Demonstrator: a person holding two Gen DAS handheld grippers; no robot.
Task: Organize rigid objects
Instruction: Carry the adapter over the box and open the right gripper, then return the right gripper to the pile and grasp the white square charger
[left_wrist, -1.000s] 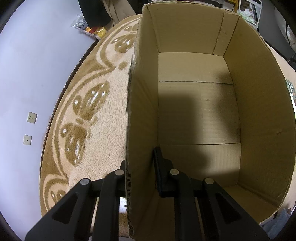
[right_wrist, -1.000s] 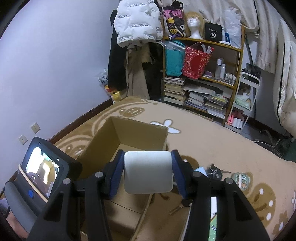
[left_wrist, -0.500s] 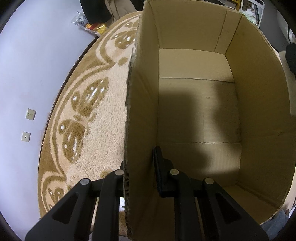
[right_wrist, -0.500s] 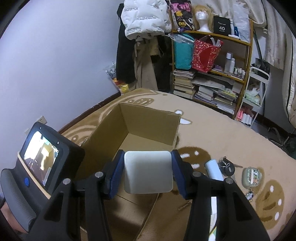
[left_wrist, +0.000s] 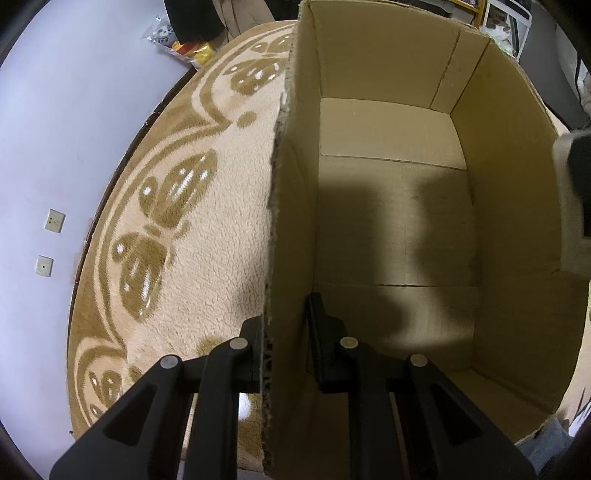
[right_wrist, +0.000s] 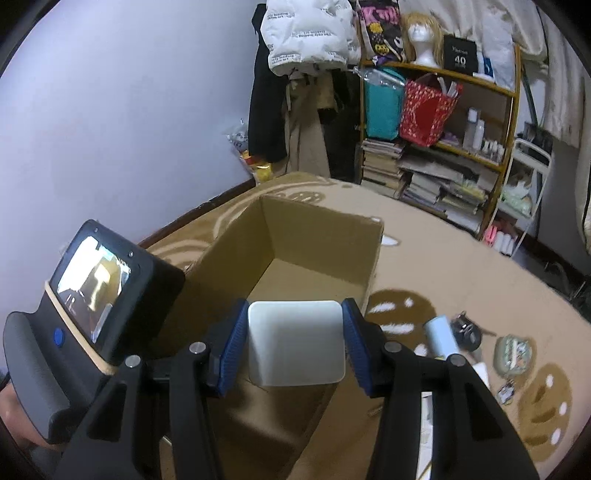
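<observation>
Left gripper (left_wrist: 286, 328) unchanged: pinching the left wall of the cardboard box (left_wrist: 291, 236), one finger outside over the rug (left_wrist: 192, 236), one inside. Box floor is bare, but a shadow has spread further across it. New since a second ago: the right gripper's edge (left_wrist: 576, 177) now shows at the left view's right border, over the box's right wall. Right gripper (right_wrist: 293, 341) still clamped on the white square container (right_wrist: 295, 343), now closer above the open box (right_wrist: 321, 236). Blue roll (right_wrist: 441, 339) and keys (right_wrist: 467, 330) lie on the rug to the right.
</observation>
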